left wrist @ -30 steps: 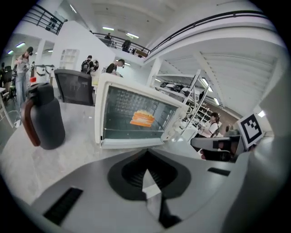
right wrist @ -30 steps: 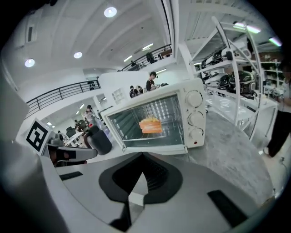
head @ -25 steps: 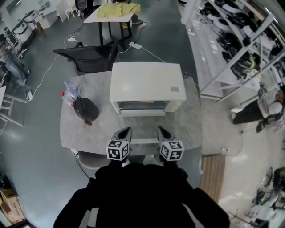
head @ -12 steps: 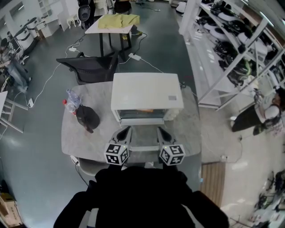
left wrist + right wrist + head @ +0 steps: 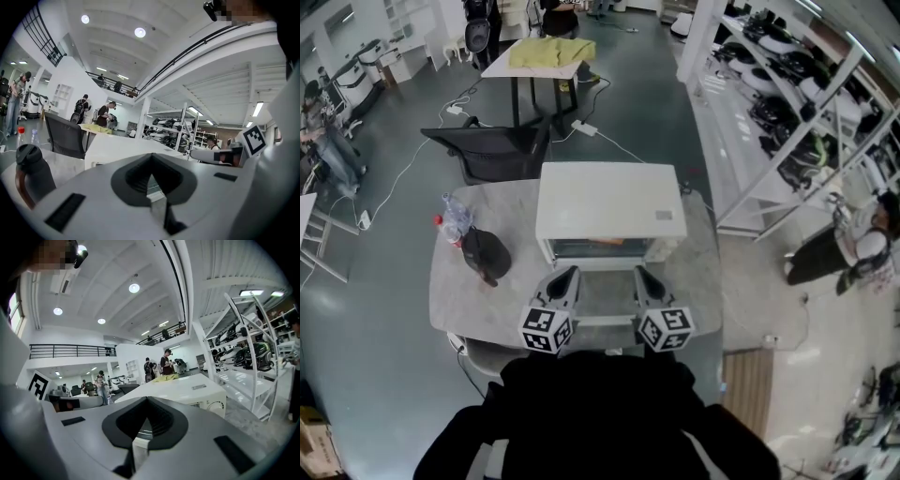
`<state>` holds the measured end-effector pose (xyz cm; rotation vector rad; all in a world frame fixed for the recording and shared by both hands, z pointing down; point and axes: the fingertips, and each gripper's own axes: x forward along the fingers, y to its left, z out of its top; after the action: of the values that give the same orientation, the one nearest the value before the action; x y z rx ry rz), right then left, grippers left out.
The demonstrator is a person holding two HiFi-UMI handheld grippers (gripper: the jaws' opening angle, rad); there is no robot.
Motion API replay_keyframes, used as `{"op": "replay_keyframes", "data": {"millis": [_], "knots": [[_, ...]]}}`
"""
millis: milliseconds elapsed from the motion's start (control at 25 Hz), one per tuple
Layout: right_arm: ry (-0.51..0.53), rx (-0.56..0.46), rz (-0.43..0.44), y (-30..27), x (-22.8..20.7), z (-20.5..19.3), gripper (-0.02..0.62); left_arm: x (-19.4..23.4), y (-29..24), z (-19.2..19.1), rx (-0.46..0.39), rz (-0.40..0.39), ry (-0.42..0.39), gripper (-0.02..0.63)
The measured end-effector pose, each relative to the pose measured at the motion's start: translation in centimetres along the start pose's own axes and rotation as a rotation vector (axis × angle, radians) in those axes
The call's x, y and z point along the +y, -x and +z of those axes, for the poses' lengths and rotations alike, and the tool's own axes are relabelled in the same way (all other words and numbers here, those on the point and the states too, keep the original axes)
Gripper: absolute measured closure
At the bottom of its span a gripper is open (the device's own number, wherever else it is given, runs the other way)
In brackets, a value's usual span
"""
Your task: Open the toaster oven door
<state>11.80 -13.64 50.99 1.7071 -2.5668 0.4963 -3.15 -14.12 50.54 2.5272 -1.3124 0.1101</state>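
Head view, looking steeply down: white box-shaped metal toaster oven [image 5: 605,199] at the middle of a grey stone-look tabletop [image 5: 455,300]. Glass oven door [image 5: 605,292] hinged down toward the person, apparently lying near flat, though hard to judge from straight above. Pale bar handle [image 5: 605,321] along the door's near edge. Something orange in the oven's open mouth, too small to tell what.

Flanked closely by both tools: left gripper [image 5: 566,274] just beside the door's left edge, right gripper [image 5: 643,274] just beside its right edge. Both tips pointing at the oven front, neither seen to touch door or handle.

Left gripper view: jaws pressed together at the tips, nothing clamped, only a dark diamond-shaped gap behind them with a strip of the oven front showing through. Right gripper view: likewise clenched and empty, with the oven's white top and a round dial [image 5: 216,405] on its right front panel beyond.

Left of the oven, well apart from the door: dark rounded jug [image 5: 484,251] and clear plastic bottle with red cap [image 5: 453,214].
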Motion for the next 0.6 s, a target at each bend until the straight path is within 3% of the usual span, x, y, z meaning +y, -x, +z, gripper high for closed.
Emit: {"op": "replay_keyframes", "data": {"millis": [600], "knots": [[0.016, -0.046, 0.006, -0.9, 0.2, 1.4, 0.594, 0.4, -0.1, 1.2, -0.038, -0.012, 0.006, 0.603]]}}
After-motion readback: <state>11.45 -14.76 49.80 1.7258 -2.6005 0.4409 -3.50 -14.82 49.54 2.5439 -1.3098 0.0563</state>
